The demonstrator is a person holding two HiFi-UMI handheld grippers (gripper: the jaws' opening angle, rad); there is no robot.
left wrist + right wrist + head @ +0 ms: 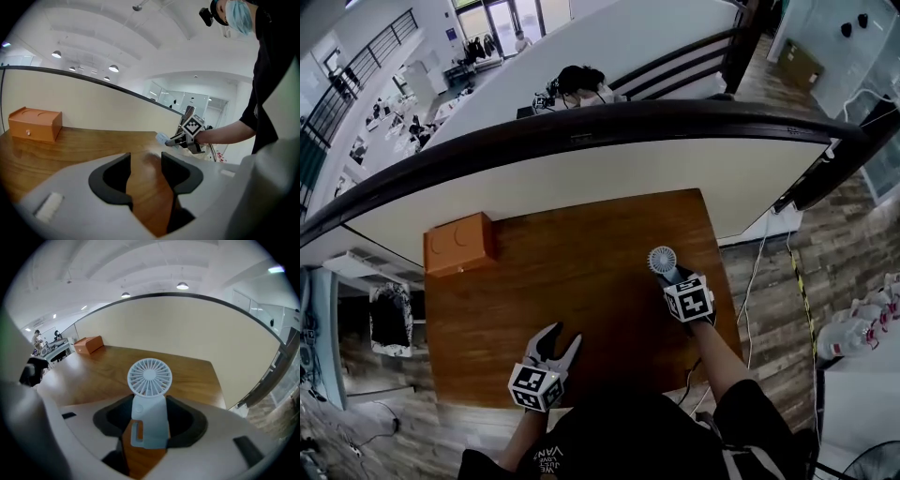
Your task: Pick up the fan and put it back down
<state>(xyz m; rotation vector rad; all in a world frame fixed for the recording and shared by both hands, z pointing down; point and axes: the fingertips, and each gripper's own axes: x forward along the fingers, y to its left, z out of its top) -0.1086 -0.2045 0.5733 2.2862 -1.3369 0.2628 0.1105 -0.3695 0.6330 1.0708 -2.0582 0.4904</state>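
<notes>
A small pale-blue handheld fan (149,377) stands upright between the jaws of my right gripper (149,417), which is shut on its handle. From the head view the fan (662,260) is over the right side of the wooden table (572,281), with the right gripper (667,274) just behind it. The left gripper view shows the fan (161,138) held a little above the tabletop by the right gripper (174,140). My left gripper (561,341) stands open and empty over the table's near edge, wood showing between its fingers (112,178).
An orange box (459,244) sits at the table's far left corner. A curved pale wall with a dark rail (609,117) runs behind the table. Cables (755,272) lie on the plank floor to the right.
</notes>
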